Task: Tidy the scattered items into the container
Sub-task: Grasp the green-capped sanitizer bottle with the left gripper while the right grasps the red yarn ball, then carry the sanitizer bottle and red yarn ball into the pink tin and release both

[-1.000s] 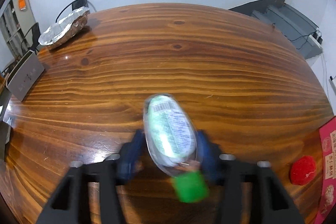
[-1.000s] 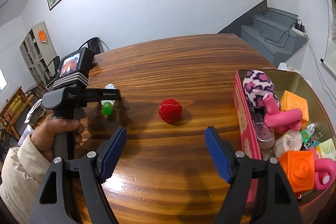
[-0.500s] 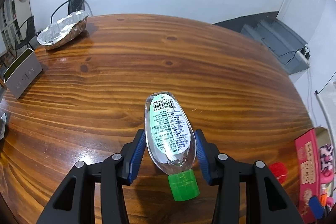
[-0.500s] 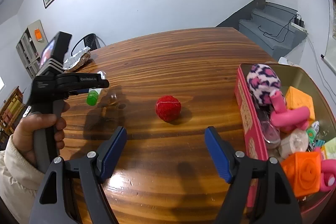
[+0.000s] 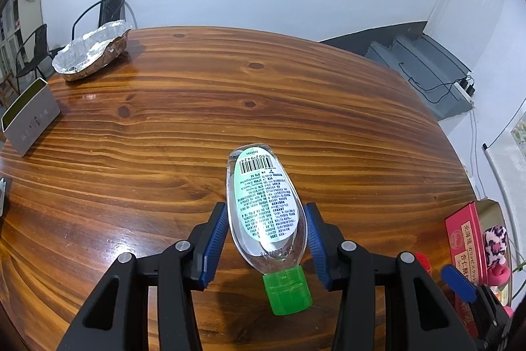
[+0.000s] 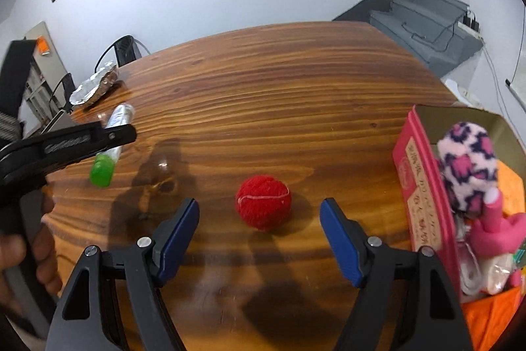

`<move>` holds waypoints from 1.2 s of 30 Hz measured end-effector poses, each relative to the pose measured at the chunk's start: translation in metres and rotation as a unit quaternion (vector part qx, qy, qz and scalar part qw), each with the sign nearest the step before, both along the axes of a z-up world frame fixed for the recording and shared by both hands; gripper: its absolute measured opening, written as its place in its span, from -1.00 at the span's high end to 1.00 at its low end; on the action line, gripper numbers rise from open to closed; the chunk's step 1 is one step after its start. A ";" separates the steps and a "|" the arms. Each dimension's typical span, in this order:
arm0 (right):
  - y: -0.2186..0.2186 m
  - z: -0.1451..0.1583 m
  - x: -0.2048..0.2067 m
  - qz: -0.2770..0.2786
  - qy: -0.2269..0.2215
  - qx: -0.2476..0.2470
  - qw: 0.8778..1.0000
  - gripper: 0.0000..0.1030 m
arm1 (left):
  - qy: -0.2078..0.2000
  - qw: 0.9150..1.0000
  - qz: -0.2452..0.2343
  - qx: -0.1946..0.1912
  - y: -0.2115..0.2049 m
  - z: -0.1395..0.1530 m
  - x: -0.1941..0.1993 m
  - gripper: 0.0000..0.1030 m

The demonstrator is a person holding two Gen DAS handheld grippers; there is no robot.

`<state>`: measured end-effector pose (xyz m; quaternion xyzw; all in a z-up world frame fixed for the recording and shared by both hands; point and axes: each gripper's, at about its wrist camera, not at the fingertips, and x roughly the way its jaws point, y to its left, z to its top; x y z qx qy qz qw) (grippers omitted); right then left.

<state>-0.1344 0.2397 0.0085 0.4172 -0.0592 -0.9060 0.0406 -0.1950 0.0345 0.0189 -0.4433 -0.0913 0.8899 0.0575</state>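
Note:
A clear gel bottle [image 5: 264, 206] with a green cap and a printed label hangs above the wooden table, cap toward the camera. My left gripper [image 5: 266, 216] is shut on it, a blue pad on each side. From the right wrist view the same bottle [image 6: 113, 134] shows at the left in that gripper. A red fuzzy ball [image 6: 263, 206] lies on the table just ahead of my right gripper [image 6: 259, 213]. Its jaws are closing and do not touch the ball. The red box [image 6: 424, 186] at the right holds several toys.
A foil-lined dish [image 5: 92, 50] sits at the table's far left corner, and a grey box [image 5: 31, 117] stands at the left edge. Chairs stand behind the table. Grey steps [image 6: 424, 18] with cables lie beyond the far right edge. A hand [image 6: 19, 255] holds the left tool.
My right gripper has come in toward the red ball, which now lies between its fingertips, and its jaws have narrowed. The left gripper has risen slightly and tilted with the bottle.

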 end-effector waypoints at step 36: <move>0.178 0.095 0.162 -0.185 0.123 0.015 0.975 0.24 | 0.077 0.975 -0.202 0.044 0.146 0.070 0.101 0.06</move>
